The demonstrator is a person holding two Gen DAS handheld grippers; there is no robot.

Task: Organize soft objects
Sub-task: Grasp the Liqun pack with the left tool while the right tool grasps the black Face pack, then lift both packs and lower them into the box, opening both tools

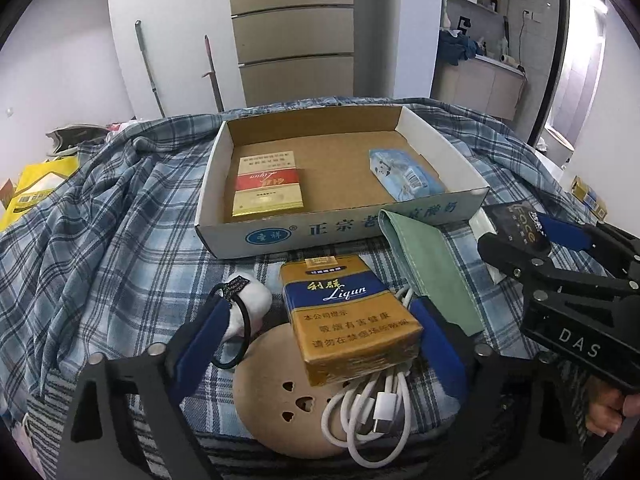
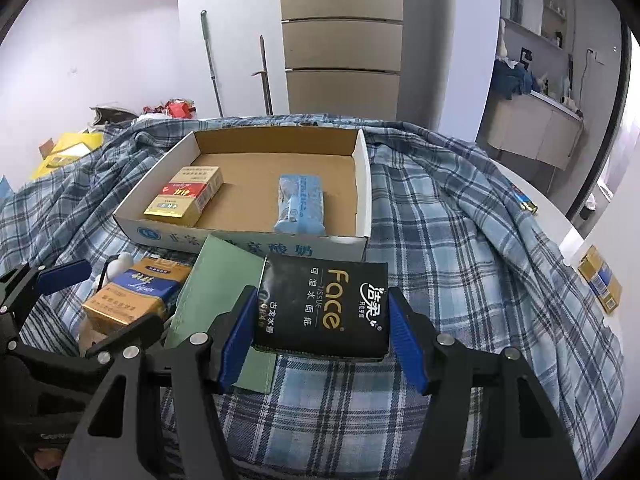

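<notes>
Now, the left gripper [image 1: 320, 332] stands wide, its blue pads flanking the gold-and-blue soft cigarette pack [image 1: 348, 320] on the plaid cloth; the right pad looks against the pack's side, the left pad [image 1: 204, 336] apart from it, so whether it grips I cannot tell. At the pack's nine o'clock sits a white plush toy [image 1: 250, 304] with a black hair tie [image 1: 232, 332] looped over that left pad. At six o'clock a round tan perforated disc [image 1: 276, 396] and a coiled white charging cable [image 1: 372, 412] lie partly under the pack. At two o'clock a folded green cloth pouch [image 1: 432, 276] leans against the shallow white cardboard tray [image 1: 280, 236].

Inside the tray: a red-and-gold cigarette box [image 2: 184, 196] at nine o'clock, a crinkly light-blue tissue packet [image 2: 300, 204] at three.

The right gripper [image 2: 322, 336] is closed at half width on a glossy black face-tissue pack [image 2: 324, 304], pads pressing both sides, raised over the blue checked tablecloth [image 2: 440, 240]. At its three o'clock, a small gold-and-blue box [image 2: 600, 284] lies on the white table edge.
</notes>
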